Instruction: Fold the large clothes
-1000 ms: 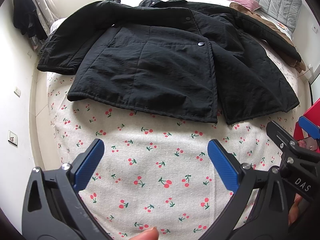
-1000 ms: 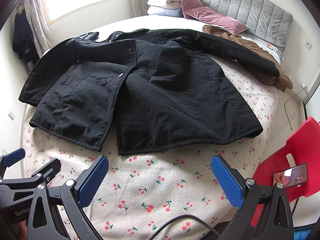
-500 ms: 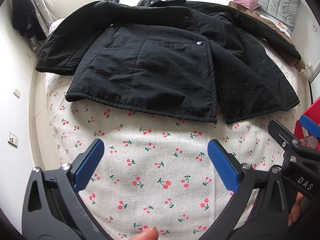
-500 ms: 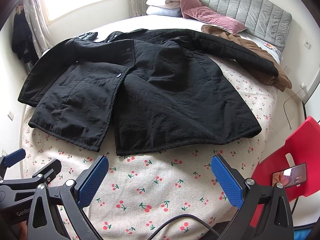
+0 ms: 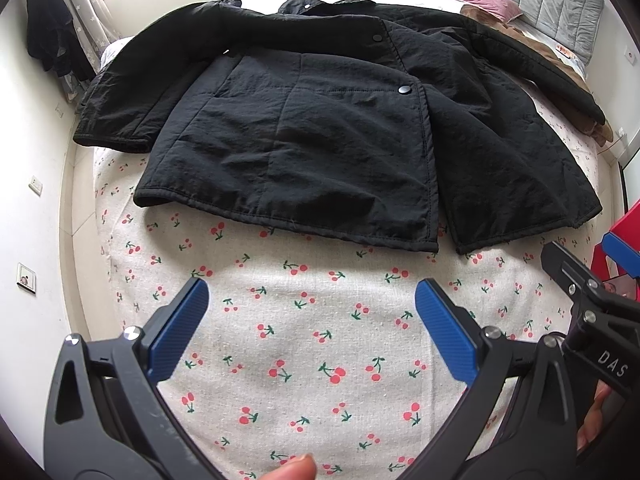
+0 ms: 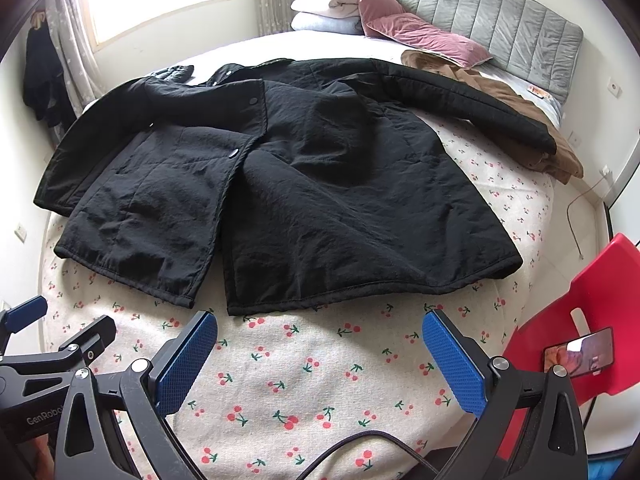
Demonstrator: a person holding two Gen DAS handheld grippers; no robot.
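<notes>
A large black quilted jacket (image 5: pixel 320 132) lies spread flat, front up, on a bed with a cherry-print cover (image 5: pixel 312 340); both sleeves stretch out sideways. It also shows in the right wrist view (image 6: pixel 320 184). My left gripper (image 5: pixel 312 304) is open and empty, hovering over the cover just short of the jacket's hem. My right gripper (image 6: pixel 320 340) is open and empty, likewise short of the hem. Each gripper shows at the edge of the other's view.
A brown garment (image 6: pixel 520 116) lies on the bed beyond the jacket's right sleeve. Pillows (image 6: pixel 360 12) and a grey headboard (image 6: pixel 480 20) are at the far end. A red chair (image 6: pixel 580 340) holding a phone stands to the right. Dark clothes (image 6: pixel 40 76) hang at the far left.
Both grippers have drifted slightly; the jacket sits a little higher in both views. Both stay open and the jacket has not moved.
</notes>
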